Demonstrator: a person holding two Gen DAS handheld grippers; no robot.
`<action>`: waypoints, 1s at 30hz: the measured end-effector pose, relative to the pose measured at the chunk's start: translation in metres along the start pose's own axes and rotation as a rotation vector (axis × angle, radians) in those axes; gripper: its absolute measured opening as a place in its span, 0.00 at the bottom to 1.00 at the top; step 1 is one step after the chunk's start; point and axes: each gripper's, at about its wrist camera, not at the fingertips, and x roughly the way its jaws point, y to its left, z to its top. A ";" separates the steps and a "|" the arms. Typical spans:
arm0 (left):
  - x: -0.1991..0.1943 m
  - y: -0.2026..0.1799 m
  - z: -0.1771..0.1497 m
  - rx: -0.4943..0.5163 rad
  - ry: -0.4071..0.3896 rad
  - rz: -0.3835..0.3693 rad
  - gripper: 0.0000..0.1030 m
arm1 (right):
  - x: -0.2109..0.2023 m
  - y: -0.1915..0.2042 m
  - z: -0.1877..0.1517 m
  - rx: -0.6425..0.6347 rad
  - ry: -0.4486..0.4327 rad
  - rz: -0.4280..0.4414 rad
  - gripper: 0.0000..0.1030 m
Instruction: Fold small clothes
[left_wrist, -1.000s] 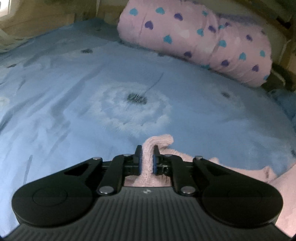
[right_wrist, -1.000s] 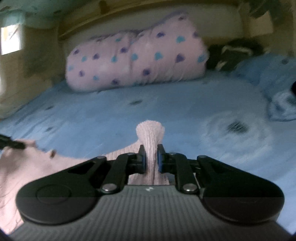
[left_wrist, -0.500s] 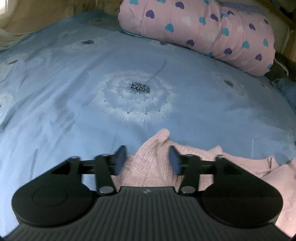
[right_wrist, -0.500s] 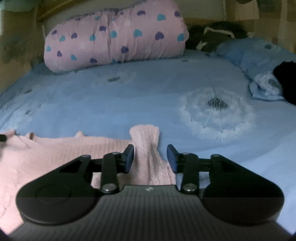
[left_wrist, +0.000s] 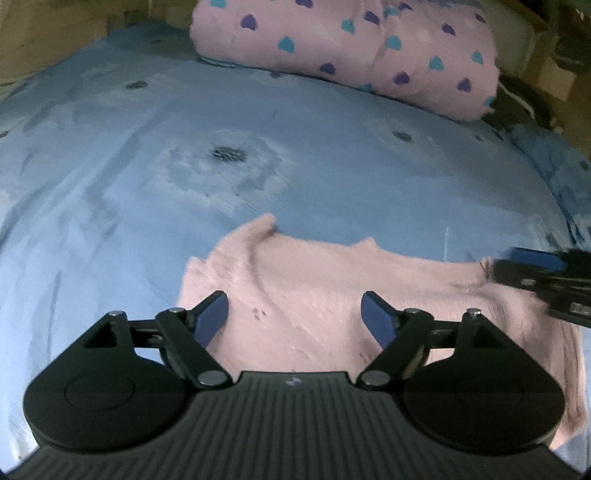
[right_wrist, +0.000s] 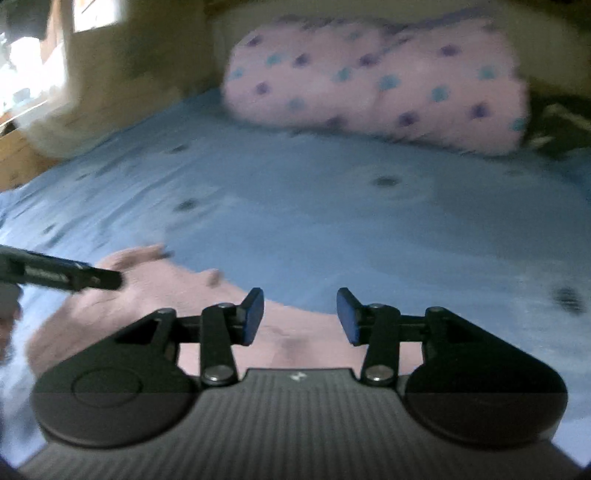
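While both tongs stood released above the bed, the scene ran as follows, nearest first.

Left tongs (left_wrist: 294, 318): released; the jaws had just been opening and stood wide apart, hanging over the garment with nothing pinched between the blue pads (left_wrist: 210, 320).

Right tongs (right_wrist: 300, 316): released; the jaws had just been opening to a moderate gap, and no cloth was pressed between the pads (right_wrist: 253, 316). This view was blurred. In the left wrist view these tongs (left_wrist: 532, 264) showed at the right edge, by the garment's far right corner.

Pink knit garment (left_wrist: 332, 291): lay spread flat on the bed, directly below and just ahead of both tongs, with a raised seam or fold curving toward its far left corner and small points along its far edge. In the right wrist view it (right_wrist: 155, 280) lay low and to the left, with the left tongs (right_wrist: 92, 278) over it.

Bedsheet (left_wrist: 332, 166): blue with pale dandelion prints, wrinkled, carrying the garment.

Rolled blanket (left_wrist: 351, 48): pink with blue and purple hearts, at the far end of the bed, well apart from the garment.

Dark item (left_wrist: 524, 107): beside the blanket's right end, too dim to identify.
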 end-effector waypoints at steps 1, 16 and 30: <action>0.002 -0.002 -0.002 0.007 0.002 0.005 0.82 | 0.009 0.005 0.003 -0.003 0.031 0.025 0.43; 0.014 0.001 -0.005 0.001 0.038 0.027 0.83 | 0.054 0.031 -0.012 -0.164 0.261 0.118 0.39; 0.011 0.010 -0.002 -0.060 0.012 0.014 0.85 | 0.054 0.072 -0.012 -0.423 0.227 0.018 0.08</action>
